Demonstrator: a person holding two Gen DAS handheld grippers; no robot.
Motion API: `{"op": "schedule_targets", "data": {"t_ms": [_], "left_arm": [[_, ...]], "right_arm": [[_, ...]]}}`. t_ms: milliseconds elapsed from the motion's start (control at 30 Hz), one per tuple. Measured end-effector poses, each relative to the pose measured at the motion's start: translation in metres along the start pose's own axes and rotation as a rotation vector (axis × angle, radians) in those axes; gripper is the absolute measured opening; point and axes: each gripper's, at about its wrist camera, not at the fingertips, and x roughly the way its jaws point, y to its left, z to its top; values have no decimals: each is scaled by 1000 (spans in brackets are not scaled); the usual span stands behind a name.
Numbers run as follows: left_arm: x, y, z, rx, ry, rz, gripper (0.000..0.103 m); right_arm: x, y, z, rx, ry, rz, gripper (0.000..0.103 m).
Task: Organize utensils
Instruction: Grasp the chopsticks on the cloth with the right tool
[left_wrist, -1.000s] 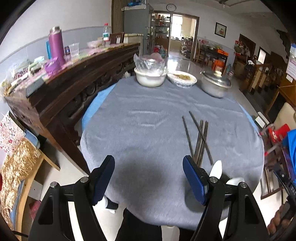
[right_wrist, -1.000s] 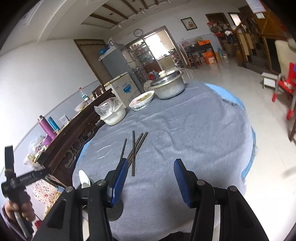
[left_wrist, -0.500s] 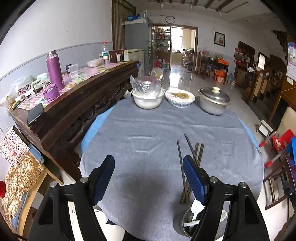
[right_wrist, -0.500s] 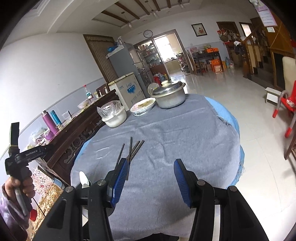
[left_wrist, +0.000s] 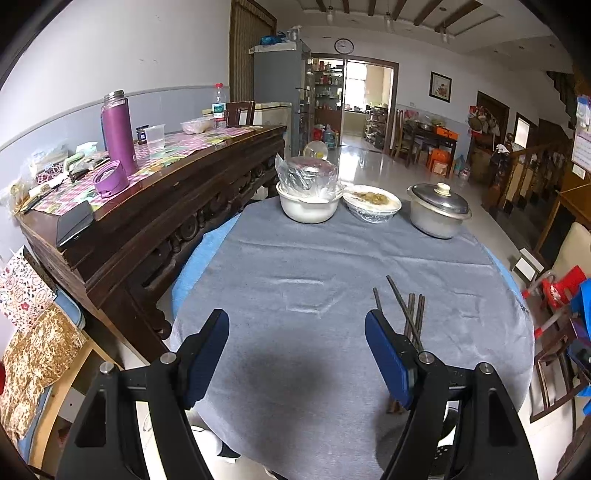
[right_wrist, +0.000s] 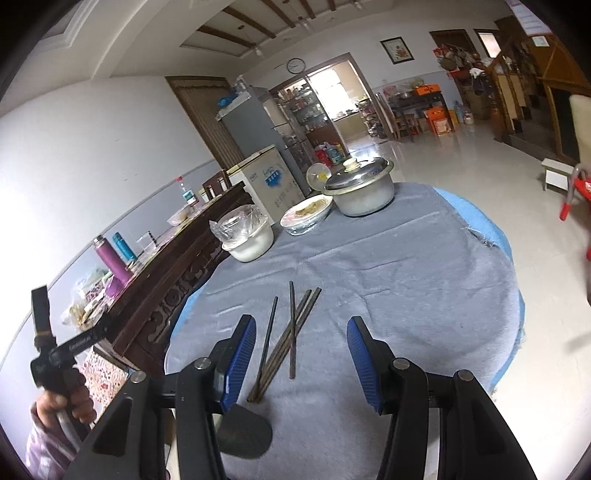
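Grey tablecloth (left_wrist: 295, 266) lower in view now, chopsticks (right_wrist: 291, 328) nearer right gripper (right_wrist: 301, 354).

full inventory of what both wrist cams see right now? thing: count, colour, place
chopsticks: four, dark, loose and partly crossed on the near half of the table
table: one, round, grey cloth over blue
white bowl: one, holds a clear plastic-wrapped item, far edge of the table
dish of food: one, white, film-covered, between bowl and pot
pot: one, silver, lidded, far right of the table
sideboard: one, dark carved wood, left of the table
flask: one, purple, on the sideboard
wall clock: one, above the doorway
left gripper: open, blue pads, above the near table edge
right gripper: open, blue pads, over the chopsticks
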Motion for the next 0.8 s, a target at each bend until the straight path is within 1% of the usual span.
{"op": "schedule_targets", "data": {"t_ms": [133, 233, 300, 367, 400, 467, 533, 567, 667, 733, 800], "left_arm": [[7, 10, 1, 27, -4, -14, 77], [12, 15, 0, 68, -21, -25, 77], [14, 18, -3, 108, -32, -53, 77], [16, 22, -6, 134, -22, -72, 77], [19, 24, -8, 158, 4, -102, 77], [23, 26, -10, 189, 30, -131, 77], [27, 28, -12, 220, 49, -150, 77], [29, 29, -12, 224, 62, -163, 77], [33, 37, -11, 198, 107, -229, 77], [35, 39, -10, 190, 122, -250, 77], [39, 38, -7, 192, 131, -263, 77]], "right_arm": [[7, 13, 1, 19, -6, -20, 55], [8, 26, -1, 26, -13, -55, 55], [8, 31, -2, 41, -12, -74, 55], [10, 35, -4, 72, -1, -92, 55], [12, 35, -5, 80, 13, -94, 55], [20, 38, -7, 87, 57, -104, 55], [29, 38, -8, 91, 94, -134, 55], [37, 37, -8, 94, 127, -137, 55], [57, 32, -3, 113, 184, -133, 55], [74, 29, 5, 119, 224, -111, 55], [98, 30, 17, 95, 263, -94, 55]]}}
